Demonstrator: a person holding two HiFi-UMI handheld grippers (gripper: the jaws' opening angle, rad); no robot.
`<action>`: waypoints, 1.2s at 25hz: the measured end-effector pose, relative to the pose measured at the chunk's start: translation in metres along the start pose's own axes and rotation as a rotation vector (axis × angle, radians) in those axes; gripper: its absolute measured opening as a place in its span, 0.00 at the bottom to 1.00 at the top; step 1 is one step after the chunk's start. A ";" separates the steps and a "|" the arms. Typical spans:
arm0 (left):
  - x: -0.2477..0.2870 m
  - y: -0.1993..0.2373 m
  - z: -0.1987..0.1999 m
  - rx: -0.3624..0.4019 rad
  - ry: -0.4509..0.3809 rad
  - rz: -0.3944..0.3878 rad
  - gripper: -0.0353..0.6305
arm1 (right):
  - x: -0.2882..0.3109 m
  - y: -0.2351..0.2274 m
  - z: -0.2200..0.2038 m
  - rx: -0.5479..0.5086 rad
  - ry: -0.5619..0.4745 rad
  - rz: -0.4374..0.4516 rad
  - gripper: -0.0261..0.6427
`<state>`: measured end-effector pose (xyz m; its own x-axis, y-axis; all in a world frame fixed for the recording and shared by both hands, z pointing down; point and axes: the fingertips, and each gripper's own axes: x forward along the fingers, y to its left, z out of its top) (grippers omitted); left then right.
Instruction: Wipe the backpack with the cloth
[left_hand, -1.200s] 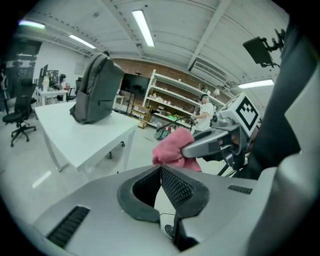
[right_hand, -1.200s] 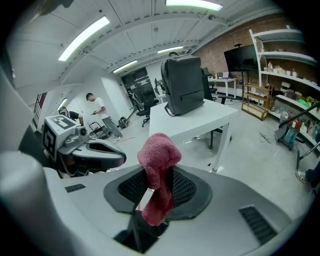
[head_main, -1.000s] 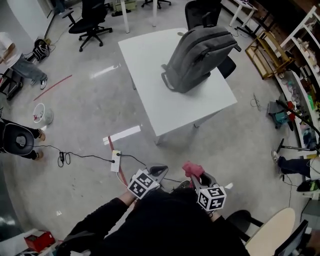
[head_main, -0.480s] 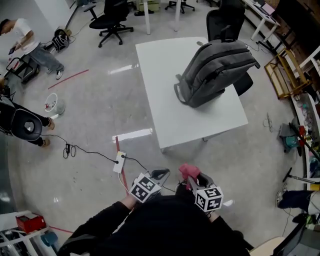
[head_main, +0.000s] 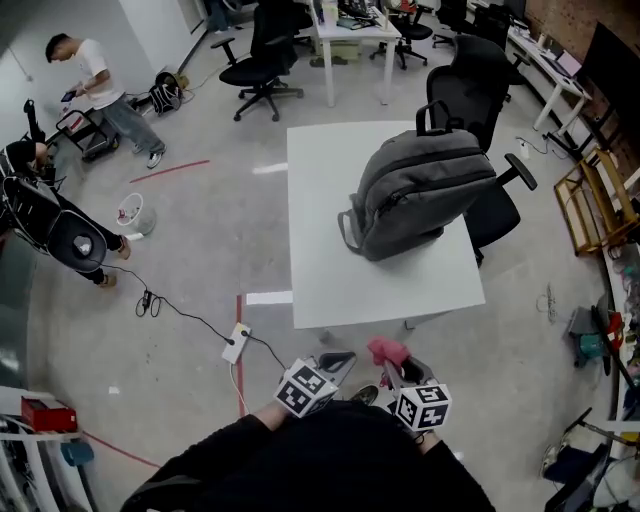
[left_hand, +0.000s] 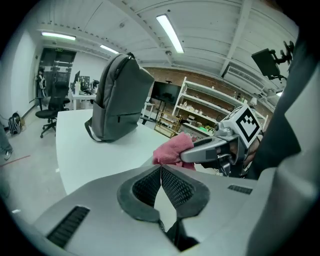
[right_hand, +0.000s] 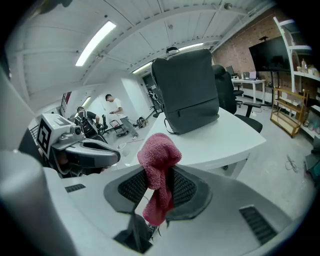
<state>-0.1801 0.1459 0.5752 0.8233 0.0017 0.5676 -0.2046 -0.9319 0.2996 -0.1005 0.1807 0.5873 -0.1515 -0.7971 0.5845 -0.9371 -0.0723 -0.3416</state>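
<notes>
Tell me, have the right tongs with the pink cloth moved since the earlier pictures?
Yes. The right tongs, shut on the pink cloth, have come closer to the near edge of the white table that bears the backpack.

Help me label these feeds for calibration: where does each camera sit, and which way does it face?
Head view: on the person's head, looking steeply down at the white table and grey backpack; sleeves and both grippers show.
Left gripper view: rides the left gripper, looking along its shut jaws toward the backpack.
Right gripper view: rides the right gripper, looking past the pink cloth it grips toward the backpack.
Shared: both gripper views show backpack and table.
</notes>
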 end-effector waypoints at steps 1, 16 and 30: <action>0.004 -0.001 0.003 -0.002 -0.001 0.011 0.08 | -0.001 -0.004 0.003 -0.005 -0.005 0.017 0.21; 0.065 -0.007 0.051 0.000 -0.011 0.060 0.08 | -0.025 -0.097 0.028 0.061 -0.095 -0.045 0.21; 0.045 0.105 0.212 0.073 -0.312 0.098 0.08 | -0.045 -0.160 0.246 -0.111 -0.400 -0.328 0.21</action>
<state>-0.0518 -0.0294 0.4696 0.9262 -0.1900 0.3255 -0.2618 -0.9456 0.1931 0.1333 0.0800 0.4344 0.2670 -0.9112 0.3137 -0.9459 -0.3100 -0.0955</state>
